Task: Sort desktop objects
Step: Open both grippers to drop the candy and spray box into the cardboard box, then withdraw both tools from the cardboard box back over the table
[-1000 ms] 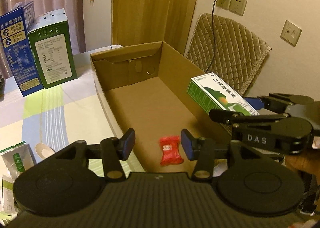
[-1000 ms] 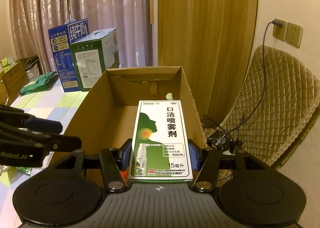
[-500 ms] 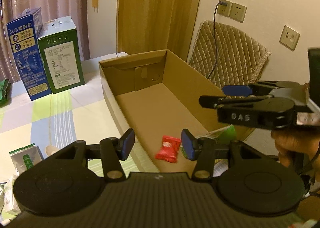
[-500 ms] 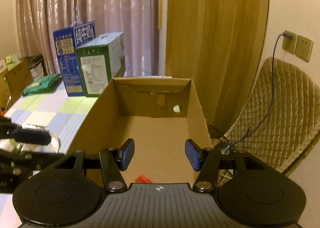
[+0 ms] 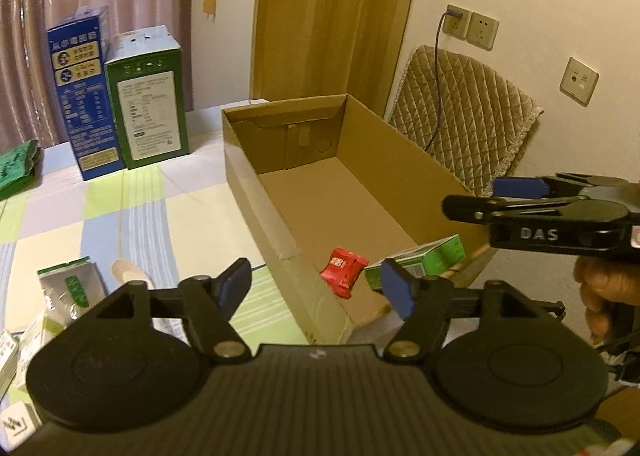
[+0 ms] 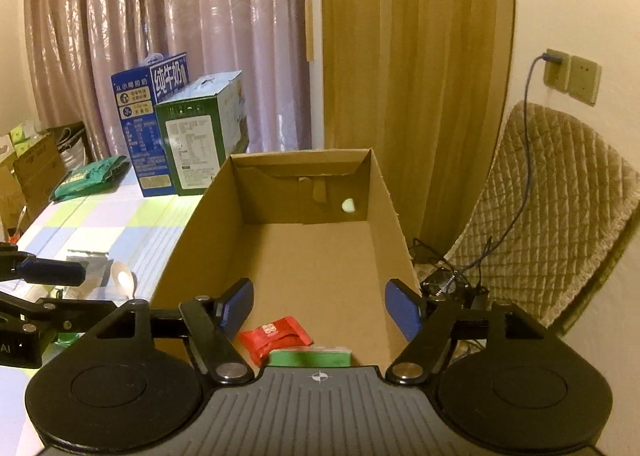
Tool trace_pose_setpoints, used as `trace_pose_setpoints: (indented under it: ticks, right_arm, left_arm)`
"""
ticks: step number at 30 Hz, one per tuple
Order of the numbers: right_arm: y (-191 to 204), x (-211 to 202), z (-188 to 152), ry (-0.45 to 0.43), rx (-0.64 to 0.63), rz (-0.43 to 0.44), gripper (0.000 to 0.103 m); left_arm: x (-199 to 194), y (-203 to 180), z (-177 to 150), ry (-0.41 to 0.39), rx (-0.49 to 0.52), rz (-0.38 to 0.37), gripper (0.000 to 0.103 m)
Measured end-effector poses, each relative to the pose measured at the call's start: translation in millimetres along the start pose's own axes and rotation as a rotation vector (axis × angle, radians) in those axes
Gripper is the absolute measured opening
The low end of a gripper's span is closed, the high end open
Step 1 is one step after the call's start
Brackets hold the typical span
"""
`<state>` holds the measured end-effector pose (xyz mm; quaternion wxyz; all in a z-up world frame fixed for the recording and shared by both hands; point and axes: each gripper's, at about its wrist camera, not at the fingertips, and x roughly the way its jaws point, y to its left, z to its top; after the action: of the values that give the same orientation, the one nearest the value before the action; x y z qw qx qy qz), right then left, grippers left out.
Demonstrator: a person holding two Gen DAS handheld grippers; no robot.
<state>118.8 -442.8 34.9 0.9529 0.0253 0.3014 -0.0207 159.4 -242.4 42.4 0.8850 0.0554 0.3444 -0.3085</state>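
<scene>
On the tabletop [image 5: 72, 223] with its checked cloth sits a big open cardboard box [image 5: 404, 171]. Behind it, near the curtain, a blue carton [image 5: 82, 103] and a green carton [image 5: 150, 107] stand side by side, touching. Down in the near end of the cardboard box lie a green and white box [image 5: 424, 260] and a red packet [image 5: 342, 266], right next to each other. My left tool [image 5: 316, 288] is over the near corner of the cardboard box, and my right tool [image 6: 318, 306] is over the near end. Both tools are opening up, and nothing is between their blue pads. A small silver and green packet [image 5: 72, 286] lies on the cloth outside the cardboard box.
</scene>
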Motion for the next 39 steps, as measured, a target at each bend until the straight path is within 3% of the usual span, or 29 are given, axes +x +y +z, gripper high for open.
trace_pose_setpoints:
  ticks: [16,21,29,39]
  right_arm:
    - [66,-60,-39,0.039,-0.007,0.066,0.096]
    - [92,-70,-45,0.048,-0.015,0.094,0.101]
    - [130,-77,-55,0.071,-0.053,0.139,0.101]
    - [162,-76,-70,0.105,-0.079,0.186,0.101]
  left_arm:
    - [-72,30,-42,-0.039,-0.027,0.088,0.102]
    - [-95,44,-57,-0.031,-0.035,0.102,0.102]
    - [-132,63,-79,-0.051,-0.046,0.153,0.102]
    - [-160,100,-116,-0.021,-0.056,0.222,0.102]
